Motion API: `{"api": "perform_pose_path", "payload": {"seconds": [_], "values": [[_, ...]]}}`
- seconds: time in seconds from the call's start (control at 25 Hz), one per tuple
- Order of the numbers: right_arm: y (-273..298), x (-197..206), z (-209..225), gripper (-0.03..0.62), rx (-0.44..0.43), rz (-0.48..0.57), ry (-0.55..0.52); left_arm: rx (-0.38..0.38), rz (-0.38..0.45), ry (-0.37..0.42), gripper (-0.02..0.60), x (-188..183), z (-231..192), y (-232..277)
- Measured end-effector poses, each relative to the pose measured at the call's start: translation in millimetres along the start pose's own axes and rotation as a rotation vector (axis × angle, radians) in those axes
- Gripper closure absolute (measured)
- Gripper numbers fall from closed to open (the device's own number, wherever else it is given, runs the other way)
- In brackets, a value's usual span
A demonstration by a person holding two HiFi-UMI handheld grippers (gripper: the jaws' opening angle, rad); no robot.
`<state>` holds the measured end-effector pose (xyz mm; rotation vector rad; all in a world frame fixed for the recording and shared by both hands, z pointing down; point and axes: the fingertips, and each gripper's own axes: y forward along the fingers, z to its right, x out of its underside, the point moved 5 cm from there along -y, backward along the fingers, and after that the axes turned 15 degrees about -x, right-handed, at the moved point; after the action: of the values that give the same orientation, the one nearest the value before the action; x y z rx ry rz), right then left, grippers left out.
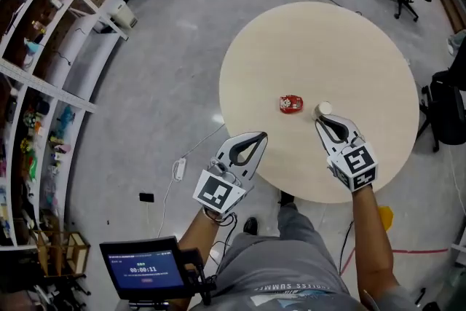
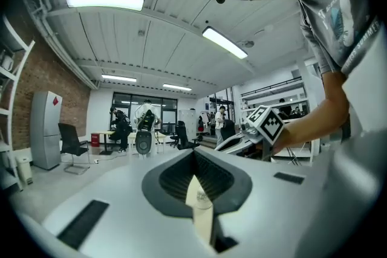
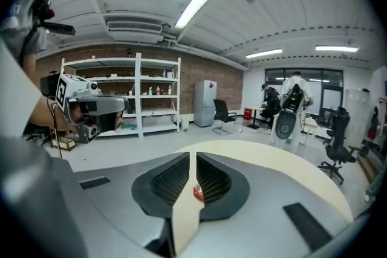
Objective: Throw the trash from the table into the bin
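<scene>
Left claw [image 1: 260, 137] and right claw [image 1: 321, 123] pinched closed, round beige table [image 1: 349, 33] with red wrapper [image 1: 290, 104], grey floor [image 1: 167, 62], shelves [image 1: 36, 76]

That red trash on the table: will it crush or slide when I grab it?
The red trash looks small and crumpled, so it is probably light and gives when squeezed. It lies low on the smooth table, so a nudge would likely slide it, not roll it.

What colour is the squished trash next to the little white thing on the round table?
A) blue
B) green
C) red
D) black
C: in the head view the crumpled trash on the round table is red, and it lies just left of the small white thing.
</scene>
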<state>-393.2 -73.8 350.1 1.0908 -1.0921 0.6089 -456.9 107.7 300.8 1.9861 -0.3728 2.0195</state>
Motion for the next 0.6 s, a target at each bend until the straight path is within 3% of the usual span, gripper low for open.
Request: {"api": "perform_pose_path", "payload": {"seconds": [0.24,0.48,0.6], "values": [[99,40,57,0.482,-0.199,-0.218,-0.072,-0.094,-0.078,-0.046,0.540,41,-26,30],[188,82,80,0.357,-0.379,-0.540,-0.297,-0.191,-0.129,-0.093,0.540,64,-60,30],[219,106,87,0.301,-0.456,-0.669,-0.358,-0.222,-0.148,-0.108,0.540,72,-70,30]]}}
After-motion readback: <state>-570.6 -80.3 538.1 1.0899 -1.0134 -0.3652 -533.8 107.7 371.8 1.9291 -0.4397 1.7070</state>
